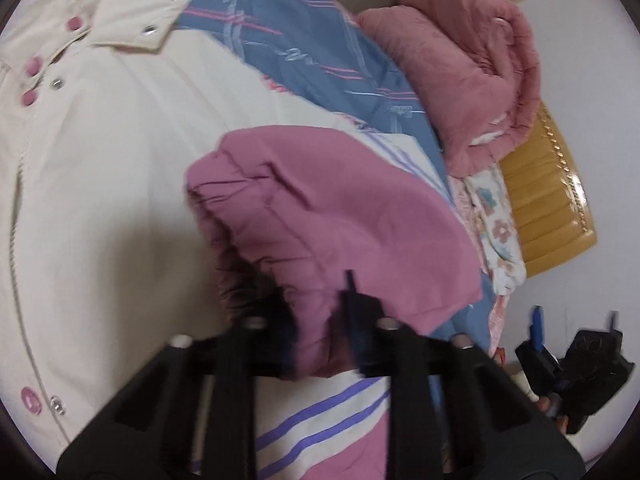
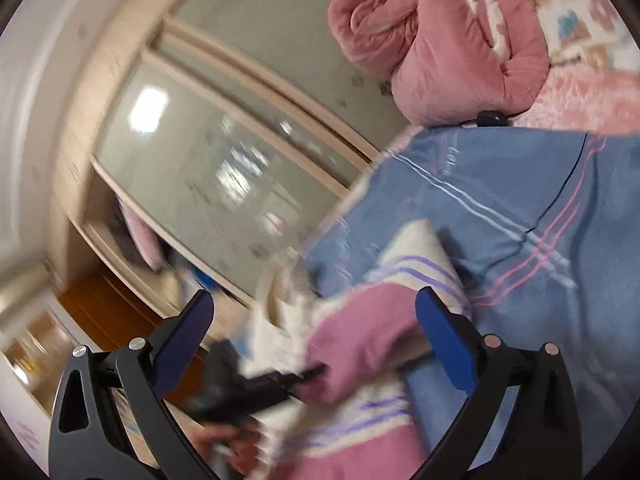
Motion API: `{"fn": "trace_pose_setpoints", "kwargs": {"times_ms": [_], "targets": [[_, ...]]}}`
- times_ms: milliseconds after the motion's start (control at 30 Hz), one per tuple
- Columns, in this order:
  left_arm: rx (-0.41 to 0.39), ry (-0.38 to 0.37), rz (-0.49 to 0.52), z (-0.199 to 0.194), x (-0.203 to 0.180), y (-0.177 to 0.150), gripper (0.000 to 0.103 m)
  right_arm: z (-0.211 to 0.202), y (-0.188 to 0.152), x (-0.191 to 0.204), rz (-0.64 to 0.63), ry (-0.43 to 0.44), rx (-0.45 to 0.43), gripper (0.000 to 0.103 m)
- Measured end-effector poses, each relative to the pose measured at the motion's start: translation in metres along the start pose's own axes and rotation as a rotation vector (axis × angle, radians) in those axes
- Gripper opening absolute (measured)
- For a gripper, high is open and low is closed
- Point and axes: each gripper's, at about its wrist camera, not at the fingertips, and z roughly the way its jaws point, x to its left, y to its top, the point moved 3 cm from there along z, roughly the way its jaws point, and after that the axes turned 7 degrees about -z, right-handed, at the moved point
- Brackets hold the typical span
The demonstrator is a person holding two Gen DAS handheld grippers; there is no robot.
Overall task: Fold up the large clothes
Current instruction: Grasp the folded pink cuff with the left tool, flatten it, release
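Left claw [image 1: 320,312], lower centre of its view: fingers closed on the cuff of the pink sleeve [image 1: 320,216], which is lifted over the cream body of the jacket [image 1: 112,184]. The jacket lies spread on the bed, collar at upper left, over a blue quilt [image 1: 304,40]; a rolled pink blanket [image 1: 472,80] sits at upper right.

Right claw [image 2: 312,336], lower centre of its view: fingers wide apart, holding nothing, hovering above the same sleeve [image 2: 360,336], with the left claw [image 2: 280,384] blurred at lower centre.

Step judged: folding the sleeve across the chest. To do it well, carry the cuff flat over the cream panel, keep the sleeve untwisted, and let the free claw pin the shoulder seam so the padded fabric does not drag or spring back.
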Motion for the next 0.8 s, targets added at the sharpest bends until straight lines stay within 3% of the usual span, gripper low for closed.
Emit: {"fn": "trace_pose_setpoints", "kwargs": {"times_ms": [67, 267, 400, 567, 800], "targets": [[-0.025, -0.008, 0.031, -0.008, -0.005, 0.0, 0.011, 0.009, -0.004, 0.006, -0.122, -0.093, 0.076, 0.101], [-0.084, -0.007, 0.101, -0.044, -0.016, -0.001, 0.008, 0.034, -0.032, 0.026, -0.42, -0.169, 0.266, 0.101], [-0.125, 0.013, 0.147, -0.074, -0.022, -0.003, 0.008, 0.038, -0.049, 0.047, -0.582, -0.138, 0.307, 0.101], [-0.179, 0.094, 0.211, -0.118, -0.02, -0.006, 0.008, 0.038, -0.062, 0.071, -0.677, -0.072, 0.316, 0.101], [-0.263, 0.223, 0.178, -0.188, 0.028, -0.002, 0.008, 0.045, -0.08, 0.093, -0.751, -0.036, 0.353, 0.101]]}}
